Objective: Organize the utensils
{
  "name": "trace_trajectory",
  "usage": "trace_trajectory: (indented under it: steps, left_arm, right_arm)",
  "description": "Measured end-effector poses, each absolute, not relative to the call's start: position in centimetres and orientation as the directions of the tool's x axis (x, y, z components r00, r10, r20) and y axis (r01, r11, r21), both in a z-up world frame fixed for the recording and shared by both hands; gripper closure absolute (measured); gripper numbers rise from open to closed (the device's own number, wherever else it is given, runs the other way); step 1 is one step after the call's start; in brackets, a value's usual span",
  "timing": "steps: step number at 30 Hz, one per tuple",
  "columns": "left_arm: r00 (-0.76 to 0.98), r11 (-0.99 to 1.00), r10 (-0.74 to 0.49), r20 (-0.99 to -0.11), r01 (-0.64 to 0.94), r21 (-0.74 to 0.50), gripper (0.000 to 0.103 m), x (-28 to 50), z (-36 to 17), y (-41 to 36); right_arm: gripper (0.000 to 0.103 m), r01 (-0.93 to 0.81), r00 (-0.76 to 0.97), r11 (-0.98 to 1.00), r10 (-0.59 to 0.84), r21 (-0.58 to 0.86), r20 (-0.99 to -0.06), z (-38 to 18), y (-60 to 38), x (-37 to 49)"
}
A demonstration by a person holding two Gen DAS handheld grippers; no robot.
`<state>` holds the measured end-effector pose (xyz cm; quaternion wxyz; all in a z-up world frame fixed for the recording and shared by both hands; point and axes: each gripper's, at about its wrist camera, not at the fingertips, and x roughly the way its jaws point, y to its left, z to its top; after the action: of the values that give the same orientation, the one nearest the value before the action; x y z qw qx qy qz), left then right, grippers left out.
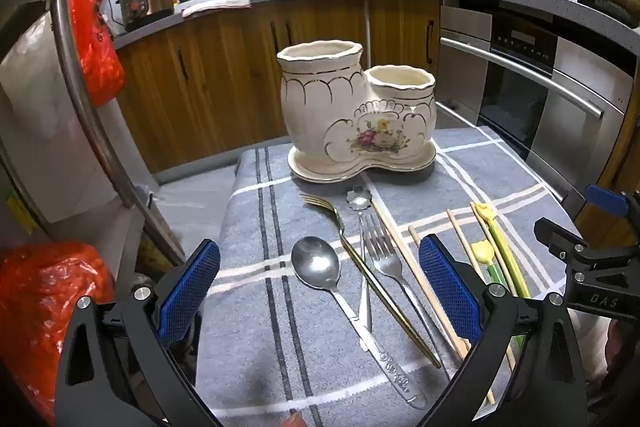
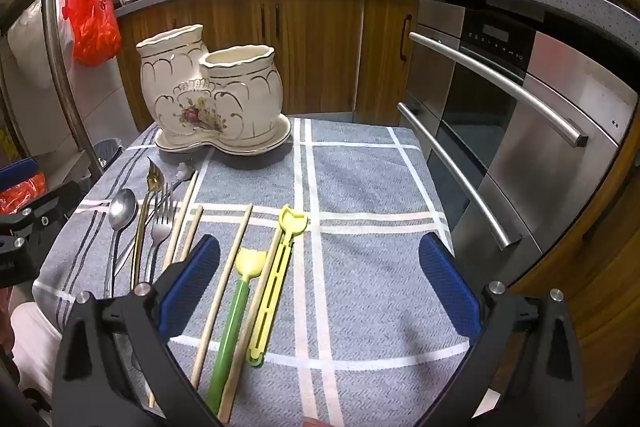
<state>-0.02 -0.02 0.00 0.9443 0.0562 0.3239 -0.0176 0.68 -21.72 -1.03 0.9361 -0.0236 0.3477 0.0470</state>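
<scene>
Holder (image 1: 352, 115) interior hidden — chopstick (image 2: 222, 291) ends behind tongs.

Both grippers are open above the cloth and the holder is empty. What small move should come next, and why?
Probably lower the left gripper onto the steel spoon. Its jaws are open, the spoon lies between them on the cloth, and the ceramic utensil holder stands empty behind.

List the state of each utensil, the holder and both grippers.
Cream ceramic two-pot holder: upright, looks empty.
Steel spoon: flat on cloth.
Gold fork: flat, crossing other cutlery.
Steel fork: flat.
Wooden chopsticks: loose, flat.
Yellow plastic utensil: flat.
Left gripper: open.
Right gripper: open.
</scene>
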Motion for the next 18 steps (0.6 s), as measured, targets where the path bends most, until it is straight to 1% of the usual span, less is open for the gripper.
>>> trace_trajectory:
  steps: [18]
  left_arm:
    - [0.790, 0.991, 0.013, -0.613, 0.070, 0.111, 0.004, -0.08, -0.21, -0.56]
  right_arm:
    - [0.005, -0.098, 0.750, 0.995, 0.070, -0.007, -0.658, -1.07, -21.96, 0.82]
